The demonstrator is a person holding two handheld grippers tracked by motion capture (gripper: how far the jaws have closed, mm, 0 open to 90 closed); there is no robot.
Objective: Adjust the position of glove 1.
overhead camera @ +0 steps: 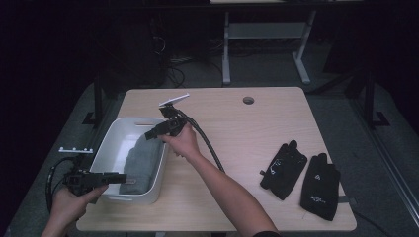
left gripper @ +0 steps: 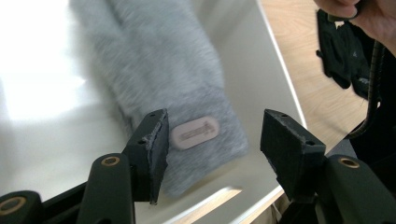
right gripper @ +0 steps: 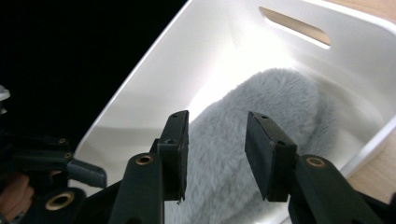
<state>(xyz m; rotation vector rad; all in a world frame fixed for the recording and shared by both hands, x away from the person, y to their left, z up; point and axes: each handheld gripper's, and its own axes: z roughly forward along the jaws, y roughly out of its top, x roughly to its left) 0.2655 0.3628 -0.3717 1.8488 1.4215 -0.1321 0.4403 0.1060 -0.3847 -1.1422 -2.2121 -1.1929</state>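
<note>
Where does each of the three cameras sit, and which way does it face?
High view: above the person's side, looking forward and down on the table; both forearms and grippers show.
Left gripper view: rides the left gripper, facing the grey glove in the white bin; its own open jaws show.
Right gripper view: rides the right gripper, facing the same glove from the opposite end; its open jaws show.
Shared: glove and bin.
</note>
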